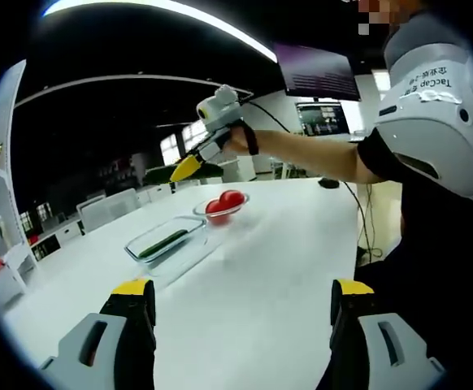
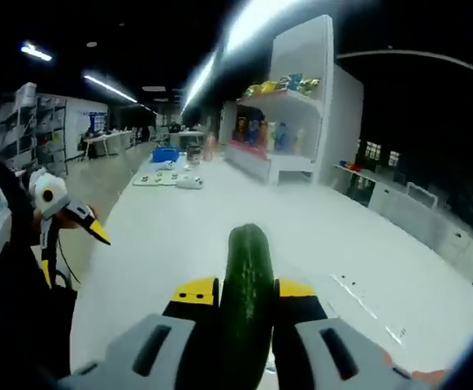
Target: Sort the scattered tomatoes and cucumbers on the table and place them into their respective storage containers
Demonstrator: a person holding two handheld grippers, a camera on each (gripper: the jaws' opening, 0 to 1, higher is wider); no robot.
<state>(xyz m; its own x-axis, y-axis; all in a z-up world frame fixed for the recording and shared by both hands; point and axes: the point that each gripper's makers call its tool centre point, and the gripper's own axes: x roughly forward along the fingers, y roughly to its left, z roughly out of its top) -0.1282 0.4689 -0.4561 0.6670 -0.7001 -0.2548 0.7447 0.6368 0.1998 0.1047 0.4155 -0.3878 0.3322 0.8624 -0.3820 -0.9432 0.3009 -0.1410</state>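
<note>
Dim hall—ceiling strip lights (image 1: 171, 12) glare—edges warped.

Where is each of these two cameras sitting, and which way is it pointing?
Left gripper view: rides the left gripper, facing across the white table at a glass tray holding a cucumber and a bowl of tomatoes; the person's arm and the right gripper show.
Right gripper view: rides the right gripper, jaws shut on a cucumber, facing the room's shelves; the left gripper shows at left.
Shared: each view catches the other gripper.
</note>
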